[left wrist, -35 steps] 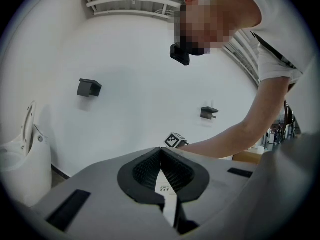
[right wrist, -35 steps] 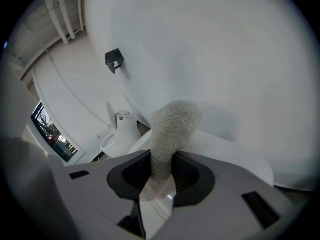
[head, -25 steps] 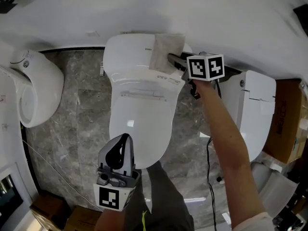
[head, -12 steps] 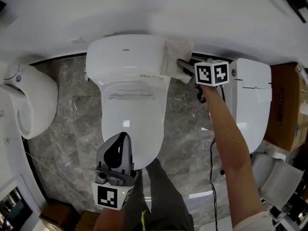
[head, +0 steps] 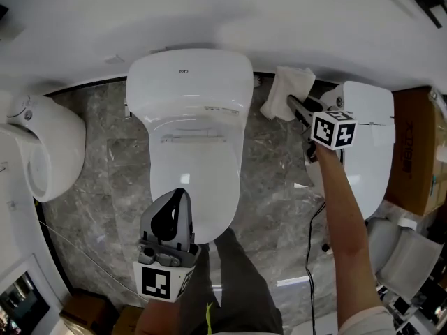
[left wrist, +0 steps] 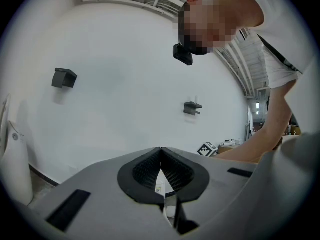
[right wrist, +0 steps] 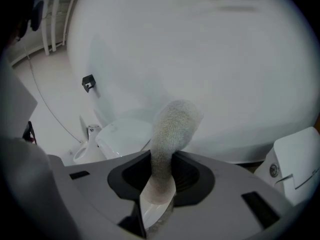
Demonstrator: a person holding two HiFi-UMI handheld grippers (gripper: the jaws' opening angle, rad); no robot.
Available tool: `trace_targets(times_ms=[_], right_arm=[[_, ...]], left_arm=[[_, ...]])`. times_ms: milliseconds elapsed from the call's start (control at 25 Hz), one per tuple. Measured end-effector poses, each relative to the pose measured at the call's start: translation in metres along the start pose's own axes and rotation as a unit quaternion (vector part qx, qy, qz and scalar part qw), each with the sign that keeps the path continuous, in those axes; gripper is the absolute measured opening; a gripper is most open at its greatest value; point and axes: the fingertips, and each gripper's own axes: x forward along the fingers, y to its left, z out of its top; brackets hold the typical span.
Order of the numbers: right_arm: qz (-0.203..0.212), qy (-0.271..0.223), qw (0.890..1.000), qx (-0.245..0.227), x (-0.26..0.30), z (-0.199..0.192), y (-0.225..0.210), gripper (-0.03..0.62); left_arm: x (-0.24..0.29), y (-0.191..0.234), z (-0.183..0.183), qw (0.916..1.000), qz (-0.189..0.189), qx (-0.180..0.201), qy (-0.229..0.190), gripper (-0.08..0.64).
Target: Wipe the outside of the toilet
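Toilet of glossy white ceramic with its lid down (head: 188, 117) fills the head view's centre. Pale grey terry cloth (head: 288, 93), at upper right, hangs apart from it, pinched by the right gripper (head: 299, 107). To wipe well, I judge, lay the cloth's flat face on the toilet's side and stroke downward. Left gripper (head: 178, 204), at lower centre, has its 2 jaws together on nothing. Only the right gripper view shows the pinch closely; only the head view shows the gap between cloth and toilet
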Motion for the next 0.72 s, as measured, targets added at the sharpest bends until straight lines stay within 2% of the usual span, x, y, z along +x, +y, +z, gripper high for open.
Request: trace_targets(times_ms=[80,200,320,480,600,720], right_arm=[[-0.007,-0.03,0.999,-0.024,-0.014,0.0,0.014,0.12],[-0.003,-0.066,0.995,-0.071,-0.022,-0.004,0.059,0.121],[0.025,-0.106,0.989,-0.1,-0.017,-0.008,0.127,0.121],[0.071,-0.148,0.978,-0.126,0.001,-0.016,0.223,0.12],[0.101,-0.168,0.97,-0.147,0.024,-0.024,0.283,0.121],[0.126,-0.174,0.963,-0.165,0.056,-0.039,0.332,0.121]], left_arm=[[-0.007,0.006,0.005,1.0,0.005,0.002,-0.004,0.018],[-0.022,0.019,0.007,0.9999,0.013,0.003,-0.004,0.018],[-0.041,0.037,0.01,0.9995,0.027,0.009,-0.015,0.018],[-0.076,0.061,0.002,0.9989,0.047,-0.004,-0.003,0.018],[-0.101,0.078,-0.004,0.9981,0.059,-0.017,0.001,0.018],[-0.122,0.097,-0.01,0.9977,0.067,-0.014,0.0,0.018]])
